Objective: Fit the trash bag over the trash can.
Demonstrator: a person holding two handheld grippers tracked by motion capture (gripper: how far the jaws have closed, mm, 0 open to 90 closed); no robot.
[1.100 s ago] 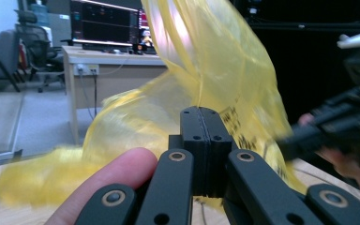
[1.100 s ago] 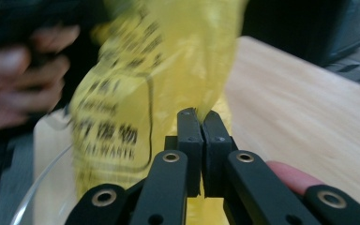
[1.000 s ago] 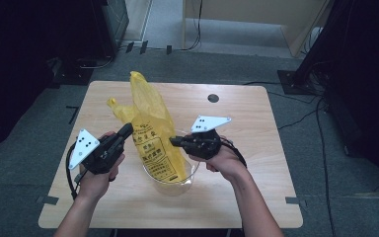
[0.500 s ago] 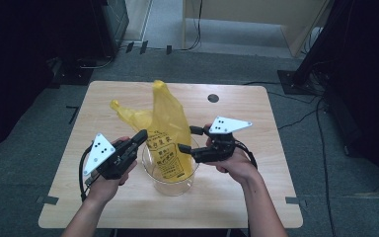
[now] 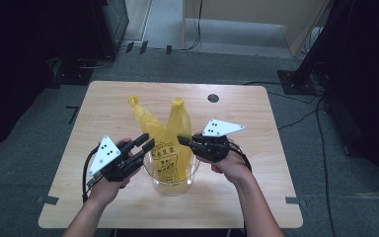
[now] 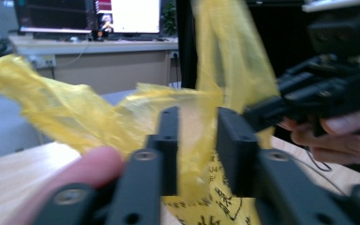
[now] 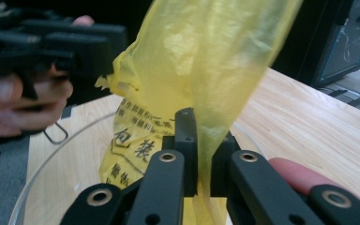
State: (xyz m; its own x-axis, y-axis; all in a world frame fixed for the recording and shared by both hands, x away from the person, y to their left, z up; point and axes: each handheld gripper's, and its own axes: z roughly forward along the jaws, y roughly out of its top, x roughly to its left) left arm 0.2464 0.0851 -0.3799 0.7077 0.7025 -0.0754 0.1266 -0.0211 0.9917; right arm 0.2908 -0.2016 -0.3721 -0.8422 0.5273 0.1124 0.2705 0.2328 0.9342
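Two grippers meet over the clear glass bowl (image 5: pixel 171 183) on our wooden table (image 5: pixel 256 148), with the yellow plastic bag (image 5: pixel 173 148) hanging down into the bowl between them. Our right gripper (image 7: pixel 202 140) has just clamped down and pinches a fold of the bag tight, film rising above its jaws. Our left gripper (image 6: pixel 198 140) has just been easing apart; its jaws stand slack around another strip of bag.

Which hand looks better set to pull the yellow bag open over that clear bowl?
Probably right: the right gripper is clamped on the yellow bag, while the left gripper stands open around it above the clear bowl.
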